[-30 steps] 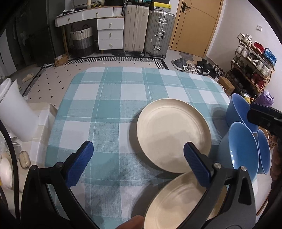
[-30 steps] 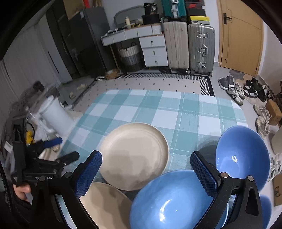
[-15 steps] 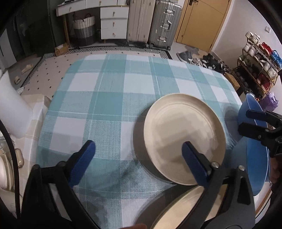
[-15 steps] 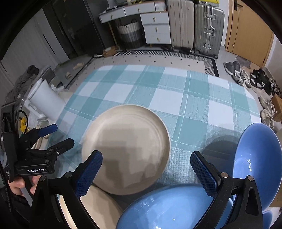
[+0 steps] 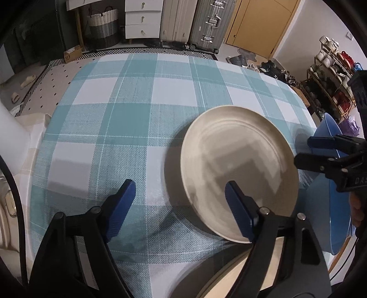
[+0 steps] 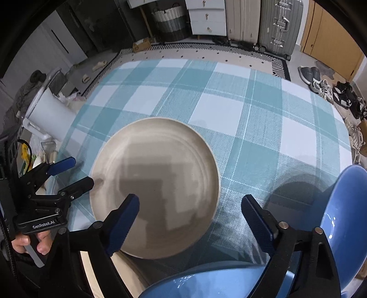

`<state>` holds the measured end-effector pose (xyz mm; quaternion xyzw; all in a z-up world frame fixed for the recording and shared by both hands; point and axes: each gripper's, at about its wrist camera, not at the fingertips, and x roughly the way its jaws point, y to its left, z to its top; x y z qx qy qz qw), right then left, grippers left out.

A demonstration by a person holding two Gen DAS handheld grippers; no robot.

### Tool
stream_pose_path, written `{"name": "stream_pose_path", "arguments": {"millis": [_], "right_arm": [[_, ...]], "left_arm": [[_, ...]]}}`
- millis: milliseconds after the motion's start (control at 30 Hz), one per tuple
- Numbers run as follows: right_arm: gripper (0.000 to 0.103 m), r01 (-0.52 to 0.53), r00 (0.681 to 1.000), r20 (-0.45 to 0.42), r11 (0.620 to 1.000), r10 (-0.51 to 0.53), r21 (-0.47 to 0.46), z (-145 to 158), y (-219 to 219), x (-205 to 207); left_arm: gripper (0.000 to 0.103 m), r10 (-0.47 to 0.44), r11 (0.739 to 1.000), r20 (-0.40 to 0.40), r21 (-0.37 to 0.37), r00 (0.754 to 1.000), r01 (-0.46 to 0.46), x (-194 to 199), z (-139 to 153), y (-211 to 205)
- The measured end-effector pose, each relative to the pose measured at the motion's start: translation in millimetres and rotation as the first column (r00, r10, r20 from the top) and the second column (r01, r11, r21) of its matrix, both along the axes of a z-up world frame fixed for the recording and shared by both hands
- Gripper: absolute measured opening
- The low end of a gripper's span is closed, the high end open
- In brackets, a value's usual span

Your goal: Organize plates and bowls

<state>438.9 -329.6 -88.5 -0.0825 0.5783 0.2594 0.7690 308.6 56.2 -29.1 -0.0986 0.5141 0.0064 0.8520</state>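
Observation:
A cream plate (image 5: 238, 160) (image 6: 156, 178) lies flat on the teal checked tablecloth (image 5: 128, 119). My left gripper (image 5: 181, 201) (image 6: 79, 172) hovers over the plate's left rim. Its jaws are closing, with the rim between them and the pads not touching it. My right gripper (image 6: 190, 204) (image 5: 305, 150) hangs over the plate's right rim. Its jaws are closing too, and nothing is pinched. A second cream plate (image 5: 229, 282) sits at the near edge. Two blue bowls (image 6: 344, 217) (image 6: 206, 282) stand to the right and near.
A white cylinder (image 6: 48, 114) stands off the table's left side. Suitcases (image 5: 206, 23), white drawers (image 5: 142, 20) and a woven basket (image 5: 101, 25) line the far wall. A shoe rack (image 5: 332, 75) stands at the right.
Both grippers have sunk toward the far cream plate and tipped more steeply down. Their jaws have narrowed. The plate now fills more of both views.

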Motion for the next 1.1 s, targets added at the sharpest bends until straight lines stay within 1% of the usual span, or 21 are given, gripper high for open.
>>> {"name": "stream_pose_path", "arguments": {"millis": [33, 133, 200, 333, 367, 400, 533, 567, 600, 633, 667, 700, 767, 833, 867, 1000, 1100], "right_arm": [[0.084, -0.003, 1.000, -0.011, 1.000, 0.003, -0.003, -3, 1, 2], [0.079, -0.002, 0.999, -0.035, 1.000, 0.002, -0.012, -12, 2, 7], [0.078, -0.004, 0.999, -0.043, 1.000, 0.003, -0.020, -17, 4, 9], [0.069, -0.019, 0.998, -0.052, 0.999, 0.017, -0.050, -26, 7, 10], [0.068, -0.024, 0.998, -0.055, 0.998, 0.021, -0.056, -28, 8, 10], [0.064, -0.029, 0.998, -0.059, 0.998, 0.025, -0.062, -30, 9, 10], [0.051, -0.034, 0.998, -0.063, 0.995, 0.028, -0.092, -37, 11, 9], [0.050, -0.036, 0.997, -0.065, 0.995, 0.030, -0.097, -38, 12, 8], [0.047, -0.038, 0.997, -0.065, 0.994, 0.032, -0.101, -39, 12, 7], [0.043, -0.039, 0.997, -0.065, 0.993, 0.032, -0.109, -41, 11, 7], [0.041, -0.036, 0.997, -0.065, 0.993, 0.029, -0.114, -42, 11, 7], [0.037, -0.031, 0.998, -0.062, 0.992, 0.024, -0.118, -42, 10, 8], [0.032, -0.025, 0.998, -0.059, 0.992, 0.018, -0.122, -42, 8, 8], [0.023, -0.021, 0.999, -0.051, 0.992, 0.015, -0.128, -42, 6, 9], [0.021, -0.021, 0.999, -0.048, 0.991, 0.015, -0.132, -42, 6, 9], [0.016, -0.025, 0.999, -0.034, 0.990, 0.021, -0.142, -42, 5, 8], [0.014, -0.029, 0.999, -0.024, 0.989, 0.026, -0.146, -41, 7, 8]], "left_arm": [[0.075, -0.001, 1.000, -0.002, -0.003, 1.000, 0.001, 1, -2, 0], [0.071, -0.001, 1.000, -0.016, -0.008, 1.000, 0.001, 2, -7, 0], [0.070, -0.002, 1.000, -0.025, -0.009, 1.000, 0.002, 3, -11, 0], [0.065, -0.006, 1.000, -0.037, -0.018, 0.999, 0.005, 4, -17, 1], [0.061, -0.007, 1.000, -0.041, -0.021, 0.999, 0.006, 4, -19, 0], [0.060, -0.008, 1.000, -0.046, -0.022, 0.999, 0.007, 5, -21, 0], [0.048, -0.023, 1.000, -0.062, -0.011, 0.998, 0.023, 5, -27, -5], [0.045, -0.028, 1.000, -0.064, -0.010, 0.998, 0.027, 5, -28, -5], [0.042, -0.030, 0.999, -0.067, -0.013, 0.997, 0.029, 5, -29, -6], [0.036, -0.031, 0.999, -0.070, -0.014, 0.997, 0.030, 5, -30, -7], [0.031, -0.034, 0.999, -0.076, -0.015, 0.997, 0.033, 6, -31, -7], [0.029, -0.038, 0.999, -0.078, -0.016, 0.996, 0.037, 6, -32, -8], [0.022, -0.049, 0.999, -0.072, -0.024, 0.996, 0.048, 5, -32, -10], [0.017, -0.056, 0.998, -0.065, -0.017, 0.996, 0.055, 4, -31, -13], [0.014, -0.056, 0.998, -0.063, -0.014, 0.996, 0.055, 3, -30, -13], [0.013, -0.048, 0.999, -0.059, -0.008, 0.997, 0.047, 4, -30, -13], [0.012, -0.042, 0.999, -0.055, 0.001, 0.998, 0.042, 4, -29, -13]]}}
